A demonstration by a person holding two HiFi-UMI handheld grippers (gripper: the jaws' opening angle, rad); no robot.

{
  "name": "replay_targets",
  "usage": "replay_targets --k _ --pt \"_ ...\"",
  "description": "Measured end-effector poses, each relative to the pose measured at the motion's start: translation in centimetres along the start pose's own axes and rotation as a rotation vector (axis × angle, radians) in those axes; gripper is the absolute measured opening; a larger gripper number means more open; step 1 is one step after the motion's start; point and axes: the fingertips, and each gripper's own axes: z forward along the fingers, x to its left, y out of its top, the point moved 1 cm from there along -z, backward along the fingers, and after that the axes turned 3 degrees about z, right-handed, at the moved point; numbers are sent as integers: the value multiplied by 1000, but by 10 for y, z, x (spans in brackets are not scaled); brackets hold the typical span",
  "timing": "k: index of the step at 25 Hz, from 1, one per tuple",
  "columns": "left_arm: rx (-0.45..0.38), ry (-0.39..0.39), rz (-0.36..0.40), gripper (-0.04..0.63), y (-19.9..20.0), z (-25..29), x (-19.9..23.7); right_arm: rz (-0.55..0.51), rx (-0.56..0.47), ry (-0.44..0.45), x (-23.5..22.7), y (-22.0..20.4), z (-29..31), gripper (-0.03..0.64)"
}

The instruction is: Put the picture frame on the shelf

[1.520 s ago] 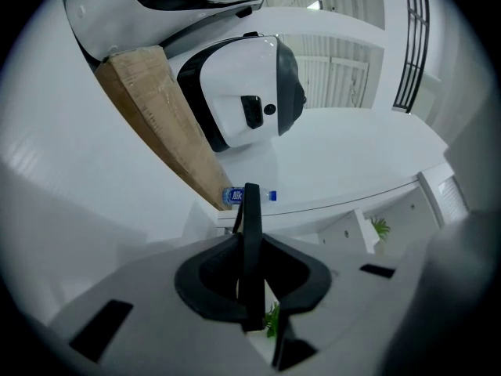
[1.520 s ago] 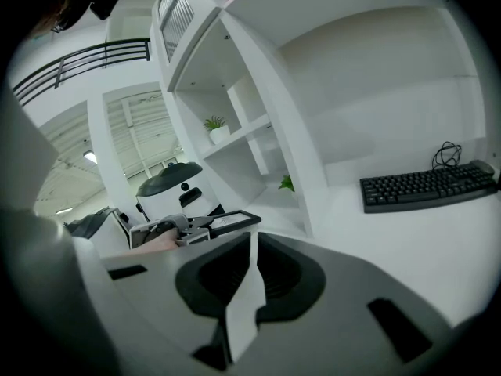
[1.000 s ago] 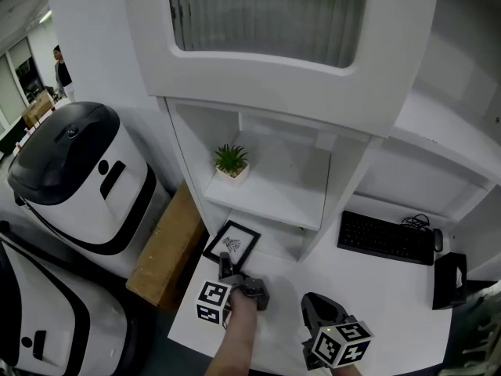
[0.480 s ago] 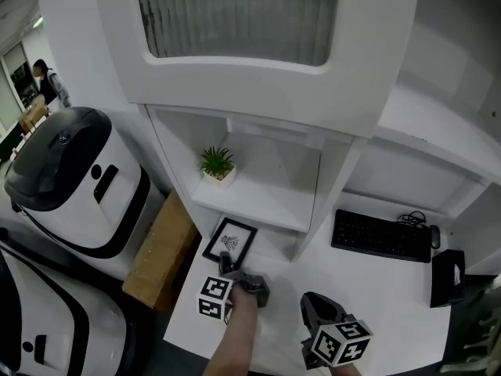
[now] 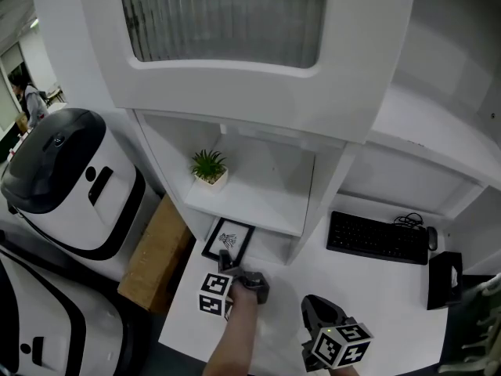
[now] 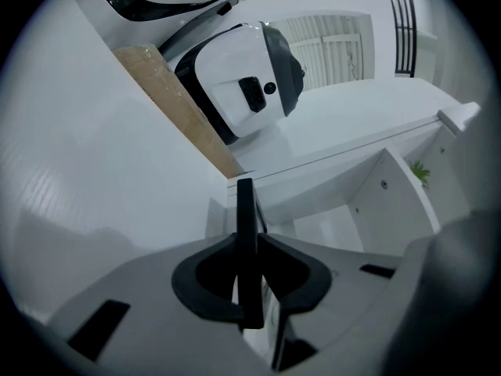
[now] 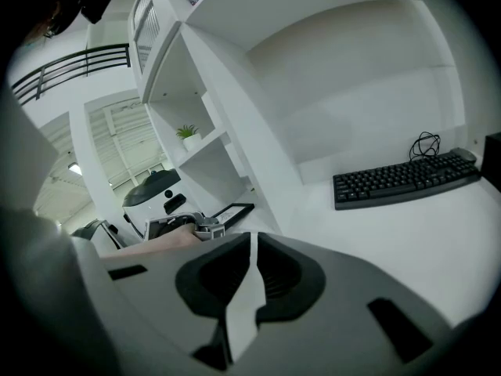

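Left hand-held gripper tight on the near edge of the picture frame

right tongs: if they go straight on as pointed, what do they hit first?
Probably the white desk top, since the right tongs tilt downward; the shelf's upright panel stands beyond. Depth is unclear.

Your head camera looks steeply down from high above the potted plant, taking in its shelf and the table below. Your left gripper view sits low and close below the plant, tilted upward. Your right gripper view looks across the table from farther right of the plant, which all three views share.
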Motion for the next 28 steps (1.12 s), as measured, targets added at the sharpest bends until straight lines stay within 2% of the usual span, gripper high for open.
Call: replay_targets --k 9,15,28 --pt "0 17 9 60 -8 9 -1 12 5 -13 -10 -1 -3 12" --pt "36 30 31 64 -18 14 -2 16 4 -20 -15 0 -5 12" --pt "117 29 72 188 -26 18 -7 19 6 -9 -12 -1 -4 12"
